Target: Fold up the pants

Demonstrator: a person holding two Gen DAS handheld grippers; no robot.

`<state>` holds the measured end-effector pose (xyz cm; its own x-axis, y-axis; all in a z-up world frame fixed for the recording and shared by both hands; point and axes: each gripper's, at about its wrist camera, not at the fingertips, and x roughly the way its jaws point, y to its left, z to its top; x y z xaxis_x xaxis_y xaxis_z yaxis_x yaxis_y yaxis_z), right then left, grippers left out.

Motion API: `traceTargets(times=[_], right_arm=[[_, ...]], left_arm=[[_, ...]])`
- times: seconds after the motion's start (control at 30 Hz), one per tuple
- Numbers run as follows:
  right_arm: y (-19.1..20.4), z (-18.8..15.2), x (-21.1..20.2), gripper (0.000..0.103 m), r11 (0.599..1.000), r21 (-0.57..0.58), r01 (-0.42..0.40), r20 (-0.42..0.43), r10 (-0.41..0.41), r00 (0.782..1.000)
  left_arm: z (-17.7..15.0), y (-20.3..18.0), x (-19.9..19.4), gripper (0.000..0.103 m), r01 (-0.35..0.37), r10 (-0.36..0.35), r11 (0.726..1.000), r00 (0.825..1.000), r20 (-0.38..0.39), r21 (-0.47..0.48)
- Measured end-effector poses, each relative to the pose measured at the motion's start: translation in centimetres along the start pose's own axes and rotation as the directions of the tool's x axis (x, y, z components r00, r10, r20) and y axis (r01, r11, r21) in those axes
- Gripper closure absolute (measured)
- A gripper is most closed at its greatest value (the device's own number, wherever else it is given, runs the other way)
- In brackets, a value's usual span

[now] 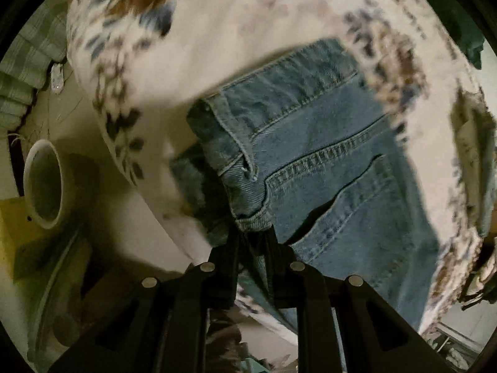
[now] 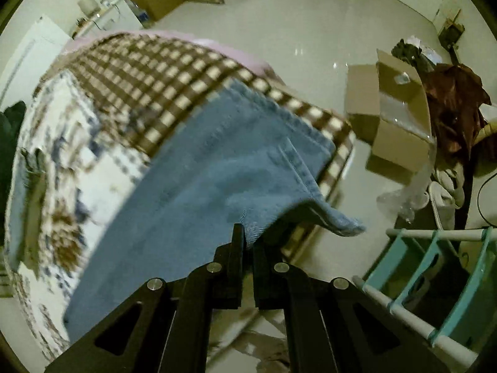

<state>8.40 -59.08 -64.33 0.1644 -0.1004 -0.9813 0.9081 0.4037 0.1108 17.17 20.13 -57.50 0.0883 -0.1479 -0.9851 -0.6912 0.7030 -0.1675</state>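
Blue denim pants (image 1: 326, 161) lie on a floral cloth-covered surface (image 1: 233, 31). In the left wrist view I see the waistband, a belt loop and a back pocket. My left gripper (image 1: 253, 233) is shut on the waistband corner of the pants. In the right wrist view the pants (image 2: 202, 186) stretch away over the cloth, and a leg hem hangs off the edge. My right gripper (image 2: 248, 236) is shut on the edge of the pants near that hem.
A brown checked blanket (image 2: 174, 77) covers the far end of the surface. An open cardboard box (image 2: 394, 115), plastic wrap and a teal rack (image 2: 435, 279) stand on the glossy floor at right. A round white bin (image 1: 43, 183) sits at left below the surface.
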Motion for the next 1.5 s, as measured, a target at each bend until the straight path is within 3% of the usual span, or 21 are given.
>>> traceTargets(times=[0.1,0.13,0.2,0.23,0.27,0.4,0.43,0.47,0.5,0.6,0.73,0.8,0.83,0.9,1.0,1.13,1.3,1.4,1.5], right_arm=[[-1.0,-0.2,2.1,0.098,1.000,-0.014,0.026,-0.069,-0.027,0.997],[-1.3,-0.1,3.0,0.093,0.999,-0.026,0.046,-0.124,-0.049,0.991],[-1.7,0.2,4.0,0.077,0.995,-0.067,0.072,-0.203,-0.084,0.976],[-1.9,0.4,3.8,0.058,0.990,-0.100,0.096,-0.213,-0.115,0.970],[-1.9,0.6,3.3,0.047,0.986,-0.128,0.111,-0.203,-0.136,0.970],[-1.9,2.3,0.5,0.037,0.984,-0.168,0.063,-0.137,-0.087,0.987],[-1.9,3.1,0.1,0.032,0.984,-0.171,0.039,-0.121,-0.060,0.991],[-1.7,3.9,0.1,0.032,0.985,-0.172,0.028,-0.114,-0.048,0.992],[-1.8,4.8,0.5,0.032,0.984,-0.176,0.013,-0.106,-0.032,0.994],[-1.2,7.2,2.5,0.032,0.986,-0.168,0.021,-0.096,-0.038,0.995],[-0.8,9.8,7.7,0.032,0.982,-0.170,0.077,-0.157,-0.104,0.982],[-0.7,10.4,9.8,0.044,0.973,-0.202,0.115,-0.182,-0.153,0.971],[-0.5,10.4,10.6,0.074,0.965,-0.233,0.120,-0.190,-0.166,0.968],[0.1,10.1,10.9,0.086,0.944,-0.292,0.151,-0.160,-0.204,0.966],[0.9,9.8,8.3,0.087,0.918,-0.353,0.182,-0.029,-0.205,0.978],[1.3,11.4,3.6,0.087,0.931,-0.337,0.141,0.078,-0.122,0.989],[3.7,13.5,-0.3,0.088,0.909,-0.404,0.103,0.143,-0.049,0.989],[4.6,14.5,0.2,0.088,0.905,-0.413,0.100,0.136,-0.047,0.990],[5.0,15.9,3.2,0.088,0.915,-0.393,0.093,0.070,-0.071,0.995]], left_arm=[[-0.5,-0.4,0.1,0.088,-0.020,0.020,1.000,1.000,0.021,0.018],[-0.7,-0.8,-0.7,0.087,-0.038,0.037,0.999,0.999,0.029,0.023],[-1.4,-1.4,-2.4,0.087,-0.055,0.053,0.998,0.998,0.045,0.044],[-1.9,-1.9,-3.5,0.087,-0.059,0.055,0.996,0.997,0.059,0.062],[-2.2,-2.3,-4.4,0.084,-0.066,0.060,0.995,0.996,0.070,0.079],[-5.1,-5.7,-8.7,0.061,-0.089,0.055,0.977,0.983,0.175,0.191],[-6.2,-7.5,-9.5,0.047,-0.091,0.040,0.966,0.978,0.206,0.241],[-7.0,-9.1,-9.7,0.033,-0.081,0.016,0.955,0.975,0.222,0.286],[-7.8,-10.6,-9.9,0.030,-0.067,-0.013,0.941,0.973,0.232,0.333],[-9.3,-15.7,-8.8,0.029,-0.046,-0.072,0.886,0.969,0.236,0.461],[-12.7,-22.7,-5.3,0.029,0.013,-0.122,0.828,0.980,0.156,0.561],[-14.4,-25.9,-3.1,0.029,0.025,-0.125,0.794,0.985,0.122,0.607],[-15.3,-27.2,-2.3,0.029,0.020,-0.121,0.774,0.986,0.117,0.633],[-17.2,-28.9,-1.0,0.029,0.010,-0.113,0.742,0.988,0.110,0.671],[-19.4,-30.8,0.6,0.029,0.004,-0.091,0.703,0.992,0.084,0.711],[-20.8,-31.9,0.9,0.029,-0.009,-0.084,0.673,0.992,0.089,0.740],[-20.7,-32.3,0.8,0.029,-0.018,-0.079,0.681,0.992,0.099,0.732],[-20.6,-32.6,1.2,0.029,-0.024,-0.074,0.689,0.992,0.102,0.724],[-20.6,-33.2,1.7,0.029,-0.030,-0.070,0.689,0.992,0.108,0.724]])
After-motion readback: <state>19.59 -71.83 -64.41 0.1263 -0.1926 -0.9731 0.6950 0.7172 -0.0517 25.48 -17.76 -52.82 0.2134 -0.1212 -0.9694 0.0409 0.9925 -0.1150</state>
